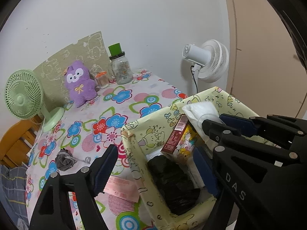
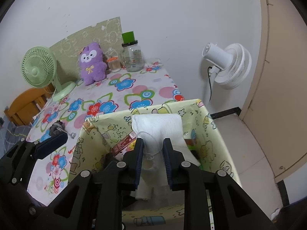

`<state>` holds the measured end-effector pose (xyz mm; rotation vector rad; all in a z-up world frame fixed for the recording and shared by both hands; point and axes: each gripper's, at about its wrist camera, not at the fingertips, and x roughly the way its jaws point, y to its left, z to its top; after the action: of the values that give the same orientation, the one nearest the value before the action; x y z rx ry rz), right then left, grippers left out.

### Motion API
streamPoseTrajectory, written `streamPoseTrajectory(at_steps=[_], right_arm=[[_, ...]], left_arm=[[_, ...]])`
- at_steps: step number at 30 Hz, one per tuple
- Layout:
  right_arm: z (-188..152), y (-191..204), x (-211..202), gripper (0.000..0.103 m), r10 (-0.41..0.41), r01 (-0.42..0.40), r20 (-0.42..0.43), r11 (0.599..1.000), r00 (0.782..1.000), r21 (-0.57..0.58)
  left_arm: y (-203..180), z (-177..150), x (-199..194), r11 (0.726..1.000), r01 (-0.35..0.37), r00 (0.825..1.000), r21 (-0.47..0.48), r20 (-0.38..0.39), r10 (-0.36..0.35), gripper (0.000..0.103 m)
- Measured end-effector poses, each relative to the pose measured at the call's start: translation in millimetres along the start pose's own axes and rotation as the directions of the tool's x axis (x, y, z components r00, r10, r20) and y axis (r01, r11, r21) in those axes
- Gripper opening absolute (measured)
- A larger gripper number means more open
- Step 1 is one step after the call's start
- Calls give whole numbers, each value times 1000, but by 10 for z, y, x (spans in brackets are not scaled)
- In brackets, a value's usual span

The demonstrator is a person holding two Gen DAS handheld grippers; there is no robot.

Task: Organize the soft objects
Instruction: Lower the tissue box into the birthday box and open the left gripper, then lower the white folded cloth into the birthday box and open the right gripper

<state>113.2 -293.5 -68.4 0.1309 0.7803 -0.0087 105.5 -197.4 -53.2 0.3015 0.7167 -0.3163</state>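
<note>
White towel [image 2: 157, 128] between right hand-held gripper [image 2: 153, 149] pads

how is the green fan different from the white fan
The green fan stands on the flowered tablecloth beside the purple plush; the white fan stands off the table, by the wall. The green fan faces the cameras; the white fan is seen from behind, its head turned towards the door. Both have round grilles.

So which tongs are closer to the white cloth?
The right. The right tongs are pinching the white cloth over the yellow box. The left tongs are open, straddling the box's side wall, not touching the cloth.
</note>
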Motion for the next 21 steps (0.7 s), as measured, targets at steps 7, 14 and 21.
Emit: streamPoseTrajectory(at_steps=[7,14,21], right_arm=[[-36,97,-7,68,-10,10,7,1000,1000,-17],[-66,212,-62,77,-41,42,20,998,999,-43],[-97,320,-101,81,-52,53,23,998,998,-46]], left_arm=[[82,-55,-3,1000,-30,1000,-8,-6,30,90],[179,-135,-47,999,-37,999,-22,-2,37,91],[279,-202,-109,999,-33,999,-42,5,33,92]])
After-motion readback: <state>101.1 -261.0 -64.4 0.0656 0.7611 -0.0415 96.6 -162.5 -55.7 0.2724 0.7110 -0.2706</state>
